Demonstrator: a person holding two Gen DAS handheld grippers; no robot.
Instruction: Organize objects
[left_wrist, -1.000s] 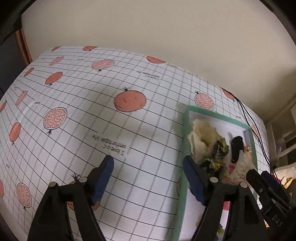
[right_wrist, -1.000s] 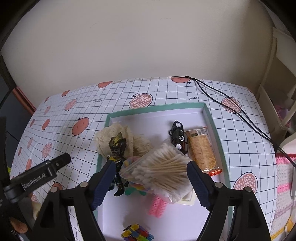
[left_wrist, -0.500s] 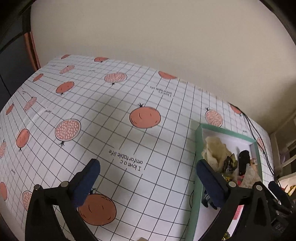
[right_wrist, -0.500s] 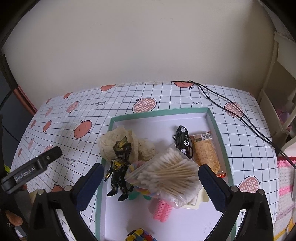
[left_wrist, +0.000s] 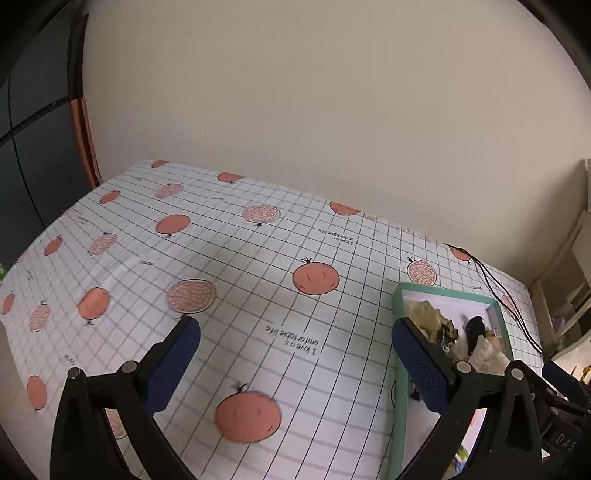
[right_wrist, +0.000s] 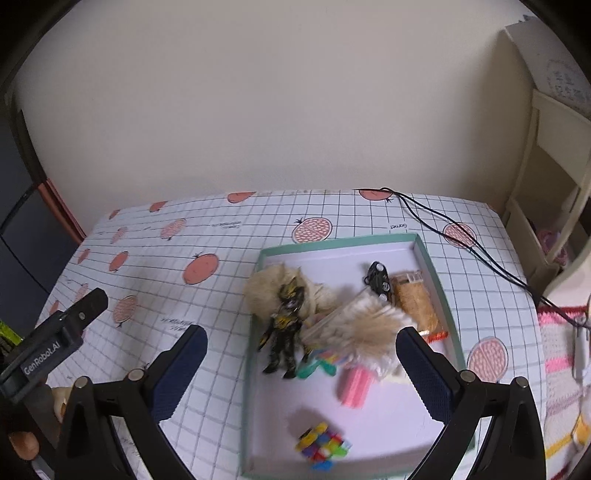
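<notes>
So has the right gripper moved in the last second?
Yes. The right gripper has pulled up and back: the green-rimmed tray looks smaller, and more wall shows above the table.

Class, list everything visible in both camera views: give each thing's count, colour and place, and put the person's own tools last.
Shallow tray: one, green-rimmed, on tablecloth.
Action figure: one, black-gold, tray's left.
Fluffy cloth: one, cream, under figure.
Cotton swab bag: one, clear, tray's middle.
Toy car: one, black, tray's back.
Snack packet: one, orange-brown, beside car.
Hair roller: one, pink, below swabs.
Clips: several, multicoloured, tray's front.
Cable: one, black, tablecloth's right.
Left tongs: open.
Right tongs: open.
</notes>
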